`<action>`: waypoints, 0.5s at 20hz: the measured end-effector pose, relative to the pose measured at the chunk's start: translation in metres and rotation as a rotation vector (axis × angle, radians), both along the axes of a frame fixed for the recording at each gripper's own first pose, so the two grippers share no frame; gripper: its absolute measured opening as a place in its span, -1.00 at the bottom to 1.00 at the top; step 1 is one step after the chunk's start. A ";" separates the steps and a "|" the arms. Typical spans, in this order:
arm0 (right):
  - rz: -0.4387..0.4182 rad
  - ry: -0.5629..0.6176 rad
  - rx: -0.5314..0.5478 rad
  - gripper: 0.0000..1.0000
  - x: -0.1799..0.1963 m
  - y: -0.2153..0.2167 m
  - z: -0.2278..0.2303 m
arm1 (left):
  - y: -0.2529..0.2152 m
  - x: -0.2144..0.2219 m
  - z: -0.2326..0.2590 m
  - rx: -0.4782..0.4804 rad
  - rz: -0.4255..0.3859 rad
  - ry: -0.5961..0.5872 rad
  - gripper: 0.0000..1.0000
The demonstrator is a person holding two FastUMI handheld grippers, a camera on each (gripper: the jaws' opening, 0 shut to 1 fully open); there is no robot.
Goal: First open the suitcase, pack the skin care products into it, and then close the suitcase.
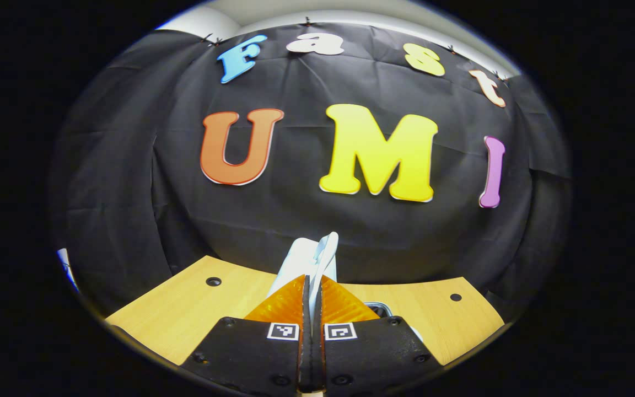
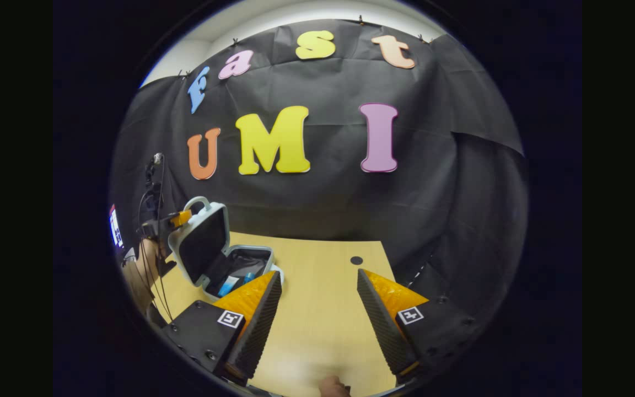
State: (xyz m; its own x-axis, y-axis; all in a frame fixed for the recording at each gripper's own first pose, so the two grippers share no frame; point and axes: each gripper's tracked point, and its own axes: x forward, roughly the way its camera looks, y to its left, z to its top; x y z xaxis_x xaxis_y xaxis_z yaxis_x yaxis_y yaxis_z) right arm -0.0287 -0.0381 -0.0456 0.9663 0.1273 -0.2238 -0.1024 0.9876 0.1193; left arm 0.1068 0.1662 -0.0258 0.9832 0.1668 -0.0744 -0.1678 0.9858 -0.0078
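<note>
In the left gripper view, the left gripper (image 1: pixel 311 298) is seen with its fingers pressed together on the thin edge of the white hard-shell suitcase lid (image 1: pixel 309 256), which rises straight ahead of the fingertips. Below the fingers, the pale wooden bench (image 1: pixel 185 309) is spread out to both sides, and a sliver of the suitcase base is glimpsed just right of the fingers.

In the right gripper view, the right gripper (image 2: pixel 317 309) is held with its fingers spread wide and nothing between them; bare bench is seen in the gap. Beyond the left-hand finger, the small white suitcase (image 2: pixel 213 248) is found open, with its dark-lined lid propped near upright. A blue skin care tube (image 2: pixel 228 286) is lying in the lower half, partly hidden behind that fingertip. Farther off, at the lid's handle side, the other gripper and a hand are seen.

Packing is judged done or nearly so, with closing to follow. The thin edge could slip from the pinch if the lid is swung down fast. The light base could be dragged or tipped, since it is not steadied by the free gripper. A tube lying too high could block the lid.
</note>
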 end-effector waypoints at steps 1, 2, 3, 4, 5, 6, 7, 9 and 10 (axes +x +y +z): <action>-0.013 -0.014 -0.019 0.58 -0.001 -0.010 0.001 | -0.017 0.004 -0.004 0.017 0.000 0.009 -0.94; -0.028 -0.031 -0.038 0.65 -0.001 -0.021 0.005 | -0.036 0.007 -0.008 0.021 -0.008 0.020 -0.94; -0.035 -0.049 -0.048 0.65 -0.003 -0.028 0.008 | -0.056 0.011 -0.018 0.019 -0.030 0.041 -0.94; -0.040 -0.063 -0.061 0.65 -0.003 -0.034 0.009 | -0.076 0.014 -0.032 0.028 -0.052 0.066 -0.94; -0.052 -0.073 -0.077 0.65 -0.004 -0.042 0.010 | -0.092 0.016 -0.045 0.053 -0.061 0.098 -0.94; -0.064 -0.088 -0.083 0.65 -0.004 -0.050 0.013 | -0.105 0.017 -0.056 0.088 -0.067 0.125 -0.94; -0.082 -0.107 -0.084 0.64 -0.005 -0.057 0.016 | -0.116 0.021 -0.066 0.125 -0.071 0.143 -0.94; -0.143 -0.143 -0.090 0.62 -0.006 -0.076 0.021 | -0.131 0.023 -0.091 0.172 -0.081 0.188 -0.94; -0.164 -0.156 -0.089 0.62 -0.007 -0.083 0.020 | -0.137 0.022 -0.103 0.186 -0.085 0.213 -0.94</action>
State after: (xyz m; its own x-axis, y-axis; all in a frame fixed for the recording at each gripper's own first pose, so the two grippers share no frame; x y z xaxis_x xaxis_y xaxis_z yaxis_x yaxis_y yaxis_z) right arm -0.0360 -0.1209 -0.0254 0.9961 -0.0480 -0.0736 0.0500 0.9984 0.0259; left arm 0.1289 0.0289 -0.1293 0.9599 0.1144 -0.2561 -0.0628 0.9775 0.2011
